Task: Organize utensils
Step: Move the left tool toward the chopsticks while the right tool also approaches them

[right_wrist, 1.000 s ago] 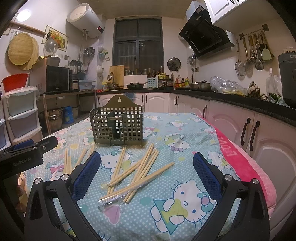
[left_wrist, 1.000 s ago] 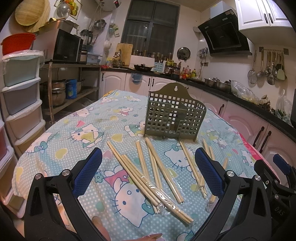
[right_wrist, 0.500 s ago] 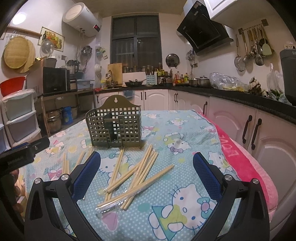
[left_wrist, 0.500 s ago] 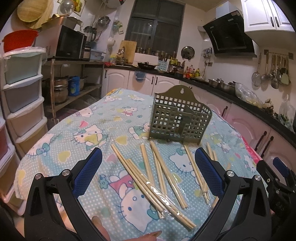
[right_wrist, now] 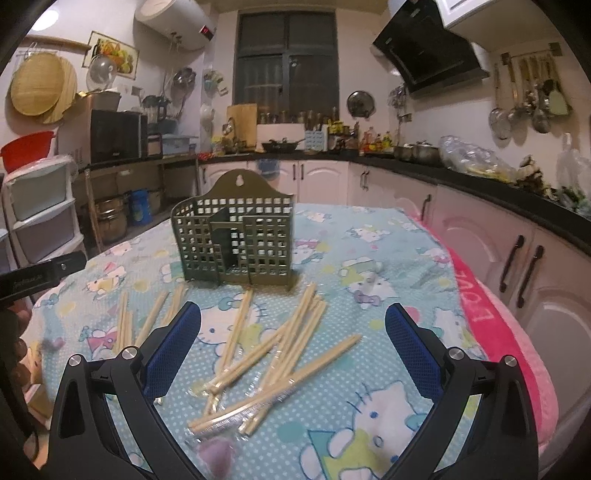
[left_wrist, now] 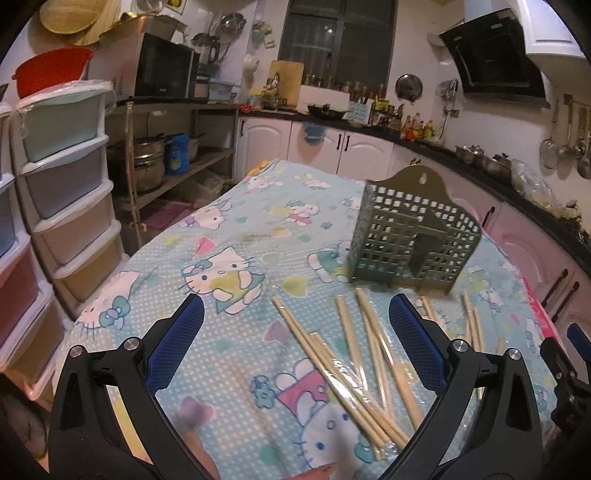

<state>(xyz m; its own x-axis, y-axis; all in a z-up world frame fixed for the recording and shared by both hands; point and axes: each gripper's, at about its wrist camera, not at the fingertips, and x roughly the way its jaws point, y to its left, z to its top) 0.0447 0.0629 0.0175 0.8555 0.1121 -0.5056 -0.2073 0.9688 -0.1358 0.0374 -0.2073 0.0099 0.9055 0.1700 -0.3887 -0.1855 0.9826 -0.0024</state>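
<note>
Nothing is sorted yet: your chopsticks lie loose on the counter, and the holder at 12 o'clock looks empty. Both the left hand-held gripper and the right hand-held gripper are released, grasping nothing.

A Hello Kitty tablecloth covers the table, with a pink towel along its far right edge. At the left stands a stack of plastic drawers topped by a red basin, beside a metal shelf carrying a black microwave and steel pots (lower tier). A range hood, hanging ladles and a white water heater line the walls.
</note>
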